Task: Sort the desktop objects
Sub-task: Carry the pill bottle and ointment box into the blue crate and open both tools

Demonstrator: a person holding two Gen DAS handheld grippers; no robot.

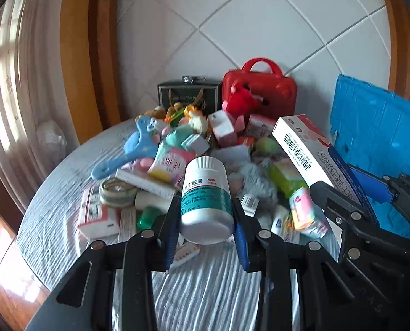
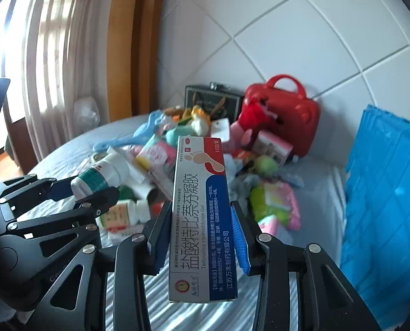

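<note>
My left gripper point(image 1: 205, 205) is shut on a white medicine bottle point(image 1: 205, 184) with a teal label, held off the table with its cap pointing away. The right wrist view shows the same bottle point(image 2: 102, 175) in the left gripper point(image 2: 94, 190) at the lower left. A long white, red and blue medicine box point(image 2: 200, 193) is clamped lengthwise by my right gripper point(image 2: 200, 209), which is shut on it. Seen from the left wrist, that box point(image 1: 307, 143) sticks up at the right from the right gripper point(image 1: 354, 190). Both are above the pile of mixed objects point(image 1: 193, 149).
The pile lies on a round table with a grey-blue cloth point(image 1: 66, 220): small boxes, packets, a blue brush point(image 1: 133, 149), plush toys. A red case point(image 1: 262, 88) and a dark box point(image 1: 188, 93) stand by the tiled wall. A blue crate point(image 2: 384, 193) is at the right.
</note>
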